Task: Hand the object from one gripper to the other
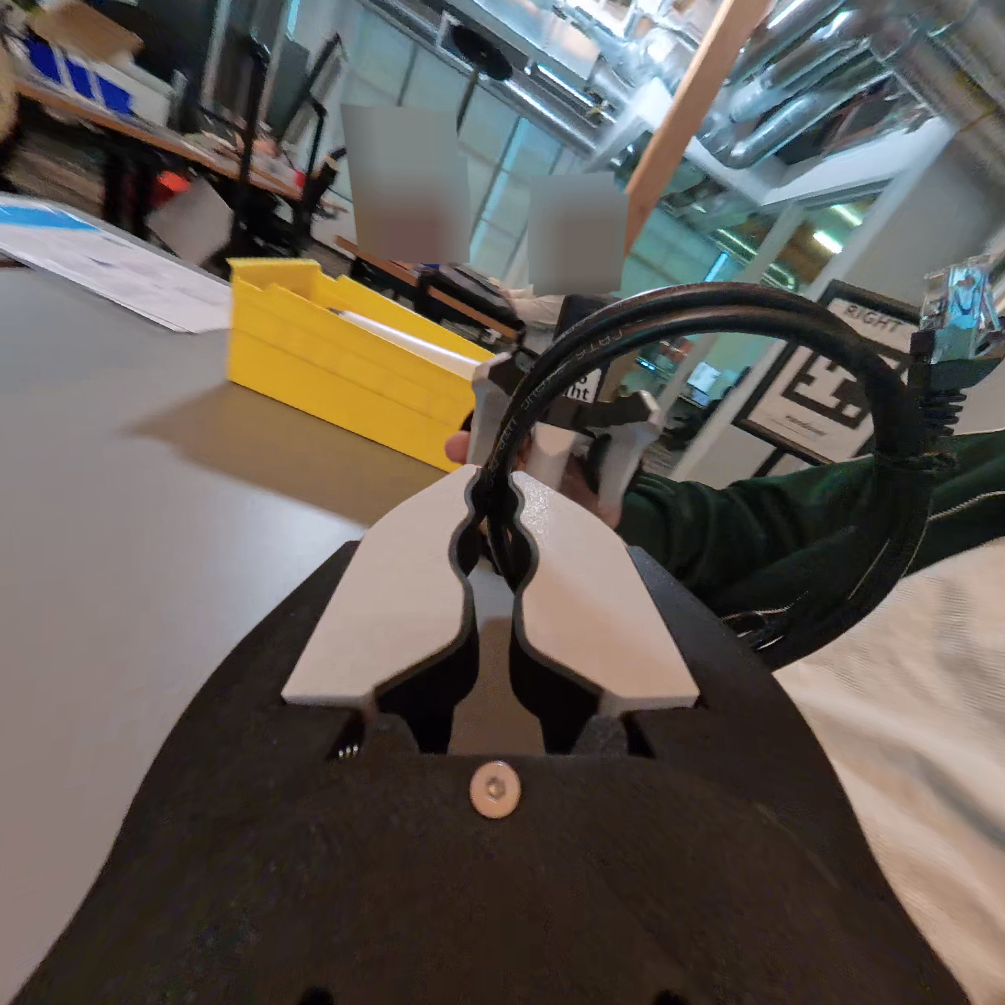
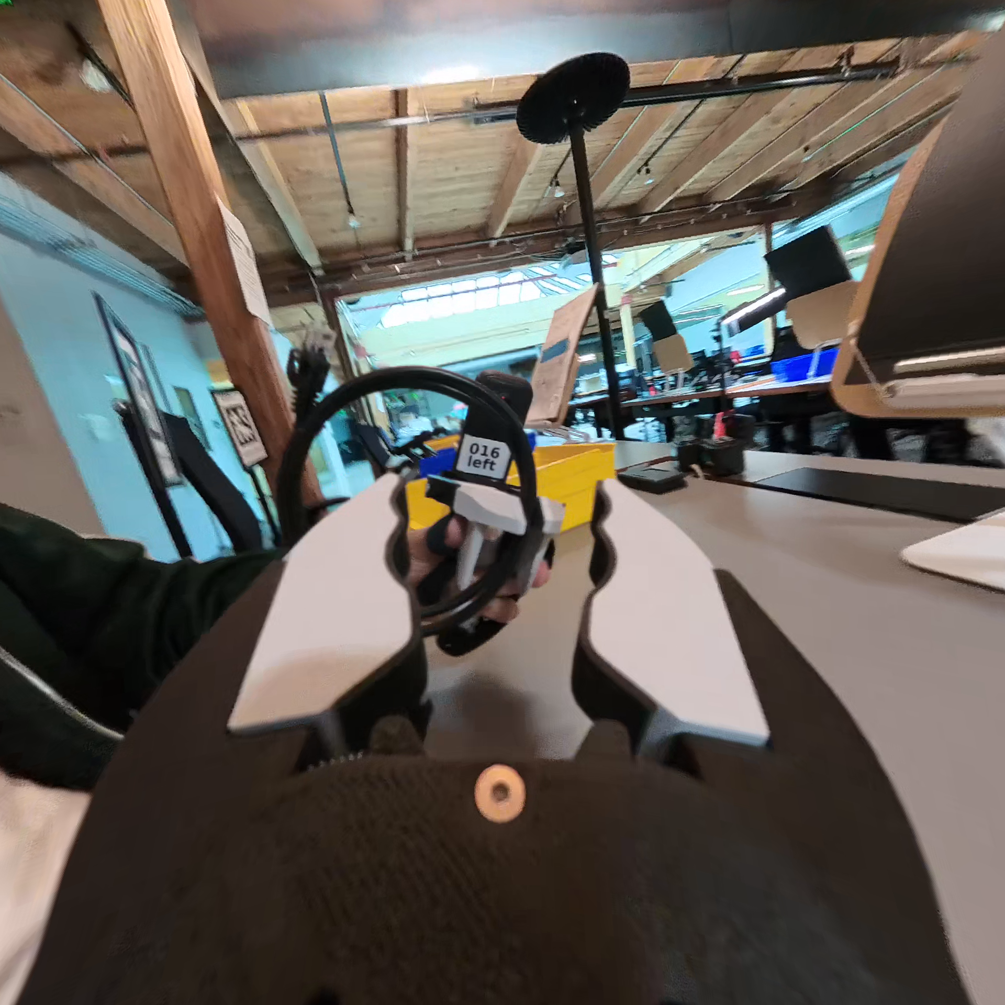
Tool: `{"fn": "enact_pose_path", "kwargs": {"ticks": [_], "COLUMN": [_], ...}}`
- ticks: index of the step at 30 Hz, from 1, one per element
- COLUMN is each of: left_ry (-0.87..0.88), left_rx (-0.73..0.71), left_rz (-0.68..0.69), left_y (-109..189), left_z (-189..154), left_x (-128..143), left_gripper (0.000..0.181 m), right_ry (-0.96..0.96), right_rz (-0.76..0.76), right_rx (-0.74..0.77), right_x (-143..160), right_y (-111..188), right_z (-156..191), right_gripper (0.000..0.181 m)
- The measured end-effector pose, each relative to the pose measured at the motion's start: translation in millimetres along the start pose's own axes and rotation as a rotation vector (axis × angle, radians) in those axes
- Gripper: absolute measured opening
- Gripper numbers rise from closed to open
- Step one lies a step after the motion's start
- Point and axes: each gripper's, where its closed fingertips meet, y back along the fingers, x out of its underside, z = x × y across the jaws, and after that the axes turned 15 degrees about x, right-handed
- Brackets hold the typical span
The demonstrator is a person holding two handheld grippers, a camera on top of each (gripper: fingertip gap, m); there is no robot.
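Note:
A coiled black cable with a clear plug at its end is pinched between the white fingers of my left gripper, which is shut on it and holds it above the grey table. My right gripper shows just beyond the coil, open, fingers pointing toward me. In the right wrist view my right gripper is open and empty. It faces the left gripper, which holds the cable loop a short way ahead, between the lines of its fingers.
A yellow bin stands on the table behind the grippers; it also shows in the right wrist view next to a blue bin. Papers lie at the far left. A dark green sleeve reaches in from the right. A monitor stands at right. Tip to tip, the grippers are about 5 centimetres apart.

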Motion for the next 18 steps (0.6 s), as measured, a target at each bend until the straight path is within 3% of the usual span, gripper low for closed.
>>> {"fn": "enact_pose_path", "kwargs": {"ticks": [3,9,12,18], "left_ry": [0.049,0.116,0.138,0.14], "left_rx": [0.027,0.089,0.13,0.173], "left_rz": [0.068,0.196,0.225,0.158], "left_y": [-10.5,-32.8,-41.1,-42.9], "left_z": [-0.9,-9.3,-15.5,-20.2], "left_x": [15.6,43.6,52.5,44.7], "left_gripper": [0.005,0.006,0.007,0.009], "right_ry": [0.132,0.239,0.245,0.202], "right_rz": [0.03,0.077,0.108,0.129], "right_rx": [0.02,-0.016,-0.052,-0.021], "right_x": [5.3,18.9,23.4,16.1], "right_y": [1.3,-2.7,-1.1,0.4], "right_z": [0.9,12.1,17.1,10.7], "right_gripper": [0.039,0.037,0.012,0.006]}}
